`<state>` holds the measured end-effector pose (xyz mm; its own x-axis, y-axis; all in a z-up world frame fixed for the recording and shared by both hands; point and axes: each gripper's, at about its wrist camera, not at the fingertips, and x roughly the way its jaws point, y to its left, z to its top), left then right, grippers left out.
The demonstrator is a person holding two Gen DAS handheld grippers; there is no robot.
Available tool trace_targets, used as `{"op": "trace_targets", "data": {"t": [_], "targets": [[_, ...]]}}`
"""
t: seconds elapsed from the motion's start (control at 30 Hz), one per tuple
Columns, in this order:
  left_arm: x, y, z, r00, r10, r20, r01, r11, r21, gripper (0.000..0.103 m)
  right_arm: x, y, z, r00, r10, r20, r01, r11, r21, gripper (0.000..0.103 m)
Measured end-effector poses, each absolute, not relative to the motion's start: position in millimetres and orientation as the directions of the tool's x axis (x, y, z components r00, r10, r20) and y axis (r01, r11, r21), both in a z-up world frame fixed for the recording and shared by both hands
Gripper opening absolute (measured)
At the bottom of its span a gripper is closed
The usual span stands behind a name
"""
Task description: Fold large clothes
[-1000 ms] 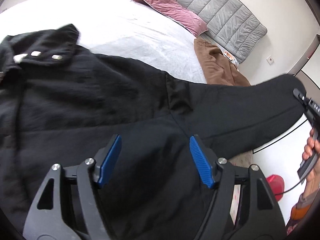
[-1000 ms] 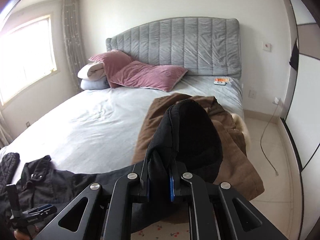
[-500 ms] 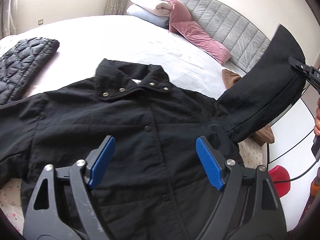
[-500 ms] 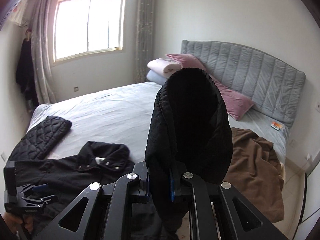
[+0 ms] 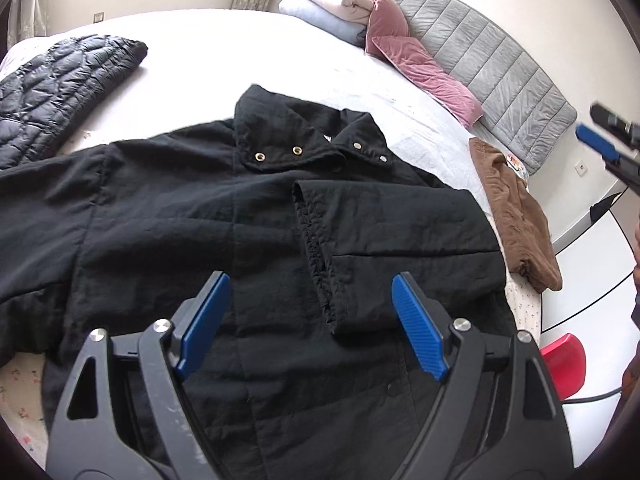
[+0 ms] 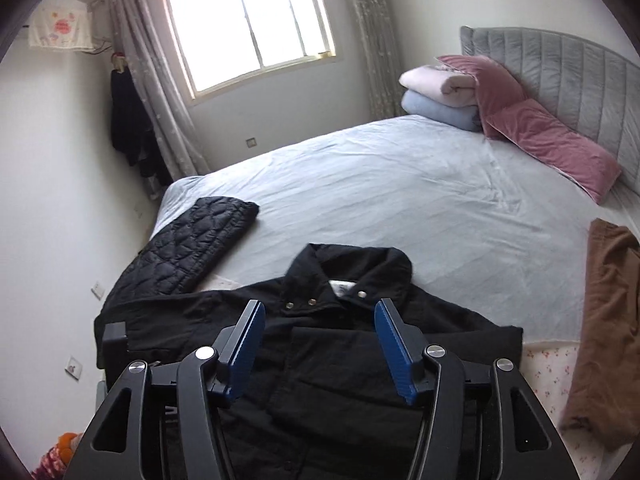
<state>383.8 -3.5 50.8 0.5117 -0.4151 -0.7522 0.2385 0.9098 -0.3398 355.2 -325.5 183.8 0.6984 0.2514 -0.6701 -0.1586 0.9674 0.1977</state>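
Observation:
A large black coat (image 5: 192,232) lies front up on the bed, collar with brass snaps toward the headboard. Its right sleeve (image 5: 392,232) lies folded across the chest, cuff near the middle. The other sleeve stretches out to the left. My left gripper (image 5: 310,320) is open and empty above the coat's lower front. My right gripper (image 6: 320,344) is open and empty above the coat (image 6: 320,360), just below the collar. It also shows in the left wrist view (image 5: 604,140) at the far right, raised.
A folded black quilted jacket (image 5: 60,84) lies to the coat's left. A brown garment (image 5: 516,216) lies at the bed's right edge. Pink pillows (image 5: 416,64) and folded blankets sit by the grey headboard. A red object (image 5: 564,364) is on the floor, right.
My right gripper swung the sleeve over the coat's chest, opened and let it go. The sleeve now lies flat on the coat. My left gripper stayed open.

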Motion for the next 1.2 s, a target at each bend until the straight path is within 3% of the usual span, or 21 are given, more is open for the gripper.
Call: {"op": "trace_targets", "data": {"t": [0.1, 0.17, 0.2, 0.3, 0.43, 0.5, 0.7, 0.77, 0.87, 1.0, 1.07, 1.2], "targets": [[399, -29, 29, 0.492, -0.382, -0.782, 0.24, 0.923, -0.3, 0.079, 352, -375, 148, 0.696, 0.122, -0.707, -0.041, 0.991, 0.131, 0.058], [403, -48, 19, 0.518, -0.342, -0.784, 0.245, 0.937, -0.248, 0.06, 347, -401, 117, 0.696, 0.036, -0.717, 0.027, 0.997, 0.077, 0.058], [403, -57, 15, 0.534, -0.346, -0.772, 0.265, 0.935, -0.236, 0.058, 345, -410, 100, 0.691, 0.017, -0.723, 0.045, 0.997, 0.067, 0.057], [397, -78, 4, 0.571, -0.401, -0.716, 0.345, 0.909, -0.234, 0.058, 339, -428, 51, 0.67, 0.039, -0.741, 0.045, 0.995, 0.093, 0.053], [403, -94, -33, 0.517, -0.354, -0.779, 0.35, 0.918, -0.185, 0.059, 341, -445, -25, 0.61, 0.052, -0.791, 0.098, 0.985, 0.14, 0.045], [404, -89, -37, 0.523, -0.37, -0.768, 0.346, 0.916, -0.205, 0.061, 340, -451, -49, 0.595, 0.053, -0.802, 0.107, 0.984, 0.144, 0.04], [389, -69, 6, 0.477, -0.318, -0.819, 0.254, 0.942, -0.218, 0.069, 320, -431, -7, 0.567, 0.058, -0.821, 0.108, 0.984, 0.144, 0.051], [370, -53, 29, 0.498, -0.312, -0.809, 0.214, 0.948, -0.234, 0.082, 295, -425, 17, 0.592, 0.073, -0.803, 0.116, 0.978, 0.174, 0.06], [336, -32, 64, 0.536, -0.283, -0.795, 0.169, 0.959, -0.227, 0.084, 254, -414, 51, 0.636, 0.074, -0.768, 0.117, 0.975, 0.191, 0.074], [288, -3, 110, 0.578, -0.217, -0.787, 0.128, 0.976, -0.176, 0.089, 202, -394, 86, 0.653, 0.049, -0.756, 0.108, 0.982, 0.157, 0.079], [265, 10, 127, 0.6, -0.178, -0.78, 0.115, 0.984, -0.136, 0.099, 180, -383, 98, 0.654, 0.042, -0.755, 0.104, 0.984, 0.145, 0.083], [222, 42, 147, 0.615, -0.12, -0.779, 0.08, 0.993, -0.09, 0.1, 145, -364, 112, 0.649, 0.045, -0.759, 0.1, 0.984, 0.144, 0.086]]}}
